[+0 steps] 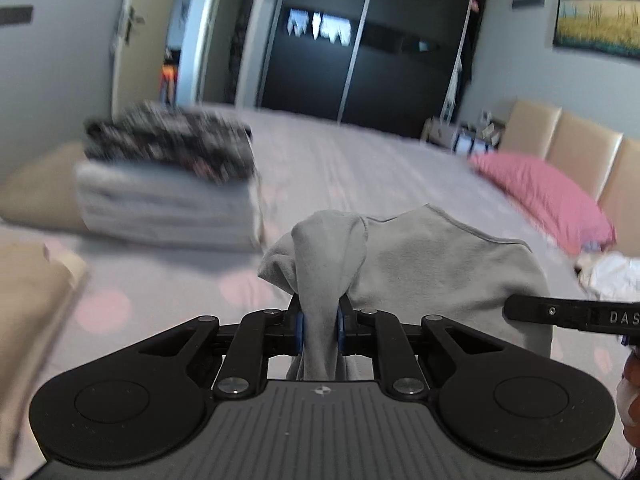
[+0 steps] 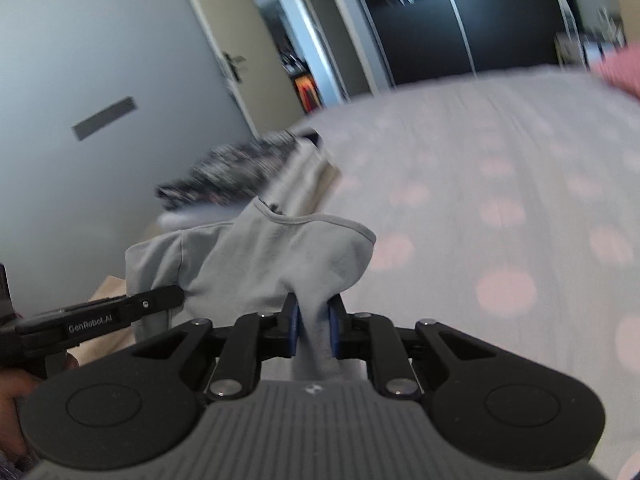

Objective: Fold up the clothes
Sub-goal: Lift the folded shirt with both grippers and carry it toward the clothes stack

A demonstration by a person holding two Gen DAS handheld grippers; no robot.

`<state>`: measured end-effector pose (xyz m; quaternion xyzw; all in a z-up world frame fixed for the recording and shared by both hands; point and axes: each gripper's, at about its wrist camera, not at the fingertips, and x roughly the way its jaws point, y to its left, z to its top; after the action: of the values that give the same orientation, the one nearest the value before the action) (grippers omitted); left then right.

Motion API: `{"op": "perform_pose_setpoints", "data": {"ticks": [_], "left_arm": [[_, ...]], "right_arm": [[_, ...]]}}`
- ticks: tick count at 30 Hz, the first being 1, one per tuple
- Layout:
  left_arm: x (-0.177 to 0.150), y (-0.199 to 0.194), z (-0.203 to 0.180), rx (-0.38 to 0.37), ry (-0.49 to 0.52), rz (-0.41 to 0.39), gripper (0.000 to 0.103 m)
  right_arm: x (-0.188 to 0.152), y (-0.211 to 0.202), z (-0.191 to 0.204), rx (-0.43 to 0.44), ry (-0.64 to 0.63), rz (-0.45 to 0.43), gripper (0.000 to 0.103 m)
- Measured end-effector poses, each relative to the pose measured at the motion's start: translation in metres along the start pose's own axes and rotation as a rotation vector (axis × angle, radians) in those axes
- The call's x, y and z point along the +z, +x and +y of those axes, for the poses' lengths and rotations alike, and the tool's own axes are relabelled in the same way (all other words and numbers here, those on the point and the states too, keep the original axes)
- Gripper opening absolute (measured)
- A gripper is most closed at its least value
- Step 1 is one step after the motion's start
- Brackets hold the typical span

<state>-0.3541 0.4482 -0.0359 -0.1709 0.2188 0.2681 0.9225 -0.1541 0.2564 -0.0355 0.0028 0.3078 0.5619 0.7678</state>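
Note:
A light grey garment (image 1: 432, 264) hangs lifted above the bed between both grippers. My left gripper (image 1: 320, 320) is shut on a bunched corner of it, the cloth pinched between the blue pads. In the right wrist view the same grey garment (image 2: 260, 256) spreads to the left, and my right gripper (image 2: 313, 318) is shut on another fold of it. The right gripper's finger (image 1: 568, 314) shows at the right edge of the left wrist view. The left gripper's finger (image 2: 120, 308) shows at the left of the right wrist view.
A stack of folded laundry (image 1: 168, 184), grey below and dark patterned on top, sits on the bed's left. The bedsheet (image 2: 500, 208) is pale with pink dots. A pink pillow (image 1: 548, 192) lies right, beige cloth (image 1: 28, 304) at the left, a dark wardrobe (image 1: 360, 40) behind.

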Motion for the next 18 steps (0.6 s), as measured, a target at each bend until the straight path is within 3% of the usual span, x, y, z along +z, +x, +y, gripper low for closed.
{"op": "perform_pose_setpoints", "data": {"ticks": [9,18], "left_arm": [[0.052,-0.082,0.054,0.097,-0.026,-0.197,0.012],[0.095,-0.161,0.137,0.282,-0.037,-0.256,0.012]], "right_arm": [[0.043,-0.002,0.098,0.113,-0.150,-0.118,0.016],[0.065,0.035,0.219,0.316,-0.186,-0.103,0.016]]}}
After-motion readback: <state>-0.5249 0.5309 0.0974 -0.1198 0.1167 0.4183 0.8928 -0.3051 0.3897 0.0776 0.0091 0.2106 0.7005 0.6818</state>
